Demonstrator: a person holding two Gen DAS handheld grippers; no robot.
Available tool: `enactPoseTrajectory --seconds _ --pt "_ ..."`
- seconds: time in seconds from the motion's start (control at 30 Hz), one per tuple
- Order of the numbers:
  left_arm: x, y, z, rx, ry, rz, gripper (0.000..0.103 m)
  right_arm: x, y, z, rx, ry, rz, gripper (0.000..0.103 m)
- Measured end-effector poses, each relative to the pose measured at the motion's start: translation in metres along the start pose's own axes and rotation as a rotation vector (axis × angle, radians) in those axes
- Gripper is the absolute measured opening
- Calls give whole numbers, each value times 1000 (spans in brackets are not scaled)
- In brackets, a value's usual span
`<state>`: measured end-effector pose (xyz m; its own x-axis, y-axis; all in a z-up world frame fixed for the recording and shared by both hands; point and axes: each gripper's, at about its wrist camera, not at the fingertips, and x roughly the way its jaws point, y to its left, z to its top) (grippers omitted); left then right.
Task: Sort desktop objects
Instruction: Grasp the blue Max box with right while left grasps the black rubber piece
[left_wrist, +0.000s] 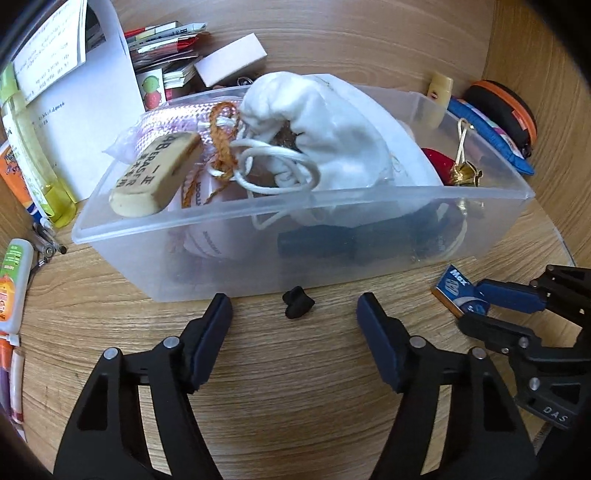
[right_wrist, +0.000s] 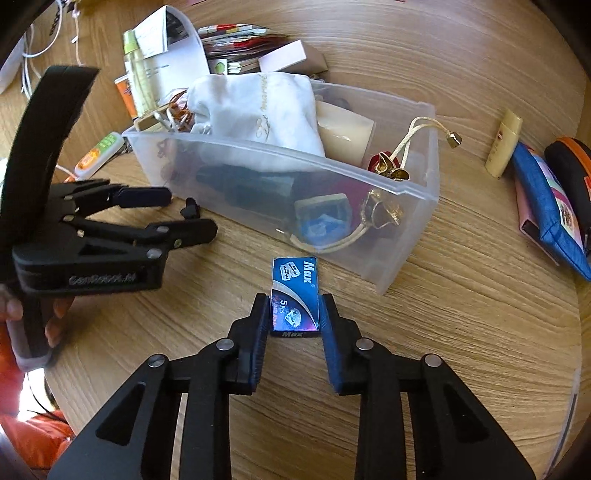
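A small black lump (left_wrist: 298, 302) lies on the wooden desk just in front of a clear plastic bin (left_wrist: 258, 258). My left gripper (left_wrist: 293, 314) stands open around the lump, one finger on each side, neither touching it. The right wrist view shows the same left gripper (right_wrist: 188, 218) and black lump (right_wrist: 190, 208). A flat blue "Max" box (right_wrist: 295, 280) lies on the desk by the bin's near corner. My right gripper (right_wrist: 294, 301) is shut on its near end, pads against both long sides. The bin holds a white drawstring pouch (left_wrist: 314, 122), a worn eraser (left_wrist: 155, 177) and trinkets.
Papers and booklets (left_wrist: 74, 92) pile up behind the bin at left, with tubes and bottles (left_wrist: 22, 129) along the left edge. A lip balm tube (right_wrist: 504, 142), a blue pouch (right_wrist: 546, 206) and an orange-rimmed black case (right_wrist: 572, 166) lie to the right. A hand (right_wrist: 55, 325) holds the left gripper.
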<state>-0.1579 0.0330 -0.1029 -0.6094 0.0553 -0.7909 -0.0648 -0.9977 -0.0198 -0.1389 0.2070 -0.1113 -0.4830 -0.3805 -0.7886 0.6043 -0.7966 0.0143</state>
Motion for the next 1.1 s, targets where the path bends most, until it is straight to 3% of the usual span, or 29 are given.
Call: enactPoseTrajectory --seconds 0.2,0.4,0.57,0.7,0.77,0.83,1.1 --pt "-1 0 1 -15 -4 27 62 2 2 1 -28 10 3 25" --pt "-3 -1 0 -22 -12 43 42 7 4 8 -37 23 22 26" --pt "-4 -7 -1 -7 -16 40 25 9 7 11 -49 18 30 38" --pt "-6 -11 -3 10 -17 19 15 12 11 11 -70 7 26 41" --pt "-7 -13 -4 21 -17 11 14 12 12 12 -74 6 28 37" --pt "-8 -14 -5 29 -19 5 14 11 11 11 -73 2 27 25" --pt "-27 -8 -14 17 -60 -15 14 -1 4 14 -15 -36 47 25"
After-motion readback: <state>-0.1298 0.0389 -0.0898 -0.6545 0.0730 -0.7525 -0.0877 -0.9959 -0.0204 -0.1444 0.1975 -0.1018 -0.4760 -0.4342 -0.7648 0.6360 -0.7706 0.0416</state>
